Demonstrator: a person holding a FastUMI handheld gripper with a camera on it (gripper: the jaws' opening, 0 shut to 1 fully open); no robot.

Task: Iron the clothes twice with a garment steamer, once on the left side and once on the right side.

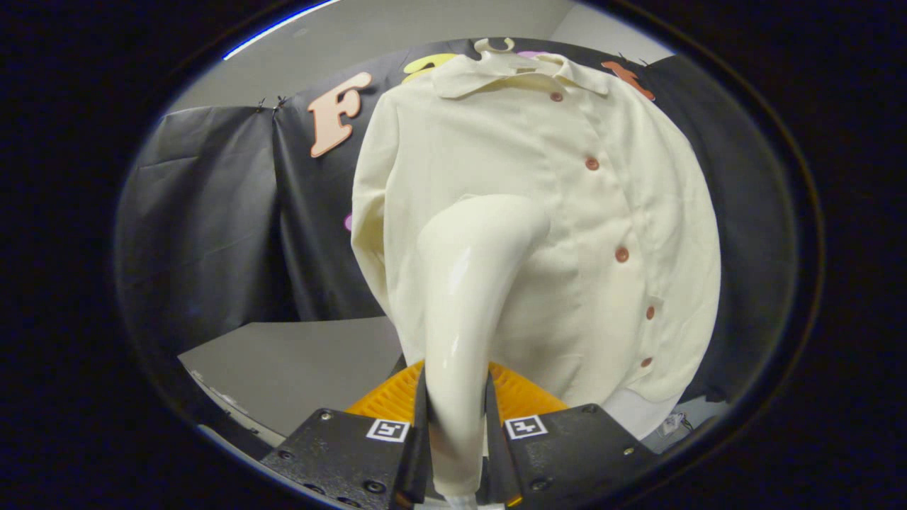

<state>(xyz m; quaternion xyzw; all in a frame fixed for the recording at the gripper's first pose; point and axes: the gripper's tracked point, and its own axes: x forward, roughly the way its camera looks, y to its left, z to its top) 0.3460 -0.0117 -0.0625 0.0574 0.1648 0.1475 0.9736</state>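
Gripper view: I am looking up along the claw (457, 425) at a hanging garment.
Claw: I have it closed on the handle of the garment steamer (468, 297), both fingers (418, 446) pressing its sides with only the handle's width between them.
Garment steamer: glossy cream body rising from between the fingers, curving at the top toward the cloth; its head lies against the front of the shirt, on the panel beside the button placket.
Shirt: a cream button-up shirt (510, 142) with reddish-brown buttons (592, 163), collar at the top, hung on a pale hanger (494, 47) in front of the booth's black cloth wall (212, 212).
Desk: a grey desk (297, 368) lies below the shirt's hem, beyond the fingers.
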